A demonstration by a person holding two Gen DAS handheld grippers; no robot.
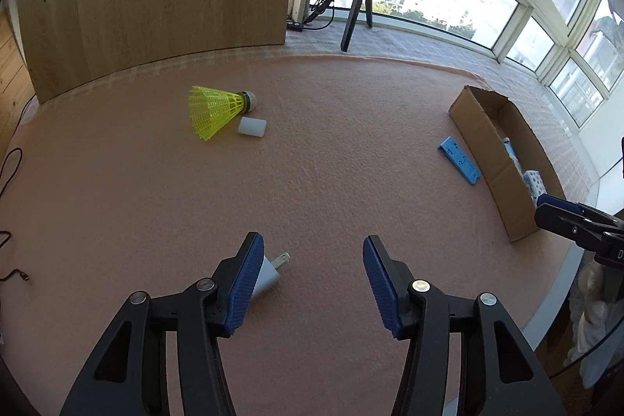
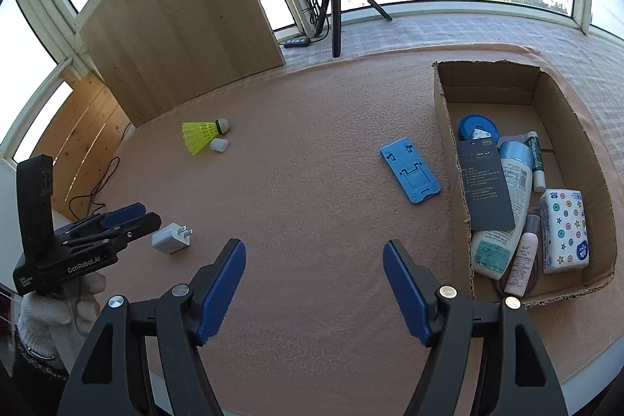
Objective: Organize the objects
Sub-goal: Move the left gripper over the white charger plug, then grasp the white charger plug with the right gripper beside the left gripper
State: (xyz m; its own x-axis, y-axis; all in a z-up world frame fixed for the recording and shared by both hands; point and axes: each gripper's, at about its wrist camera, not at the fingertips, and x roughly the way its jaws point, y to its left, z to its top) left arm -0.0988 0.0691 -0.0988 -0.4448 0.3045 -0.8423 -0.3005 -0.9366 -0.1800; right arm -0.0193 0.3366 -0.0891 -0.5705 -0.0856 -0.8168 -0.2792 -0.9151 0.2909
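left wrist: charger (image 1: 269, 273) half hidden behind finger; left gripper (image 1: 312, 283), right gripper (image 2: 314, 285) both released

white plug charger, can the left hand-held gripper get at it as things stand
Probably yes: the left hand-held gripper is open, the small white plug charger lies just by its left finger on bare mat, nothing between.

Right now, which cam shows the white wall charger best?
Right wrist view: the white two-prong wall charger lies fully visible on the pink felt mat, near the left tool. In the left wrist view, that tool's finger hides most of the charger.
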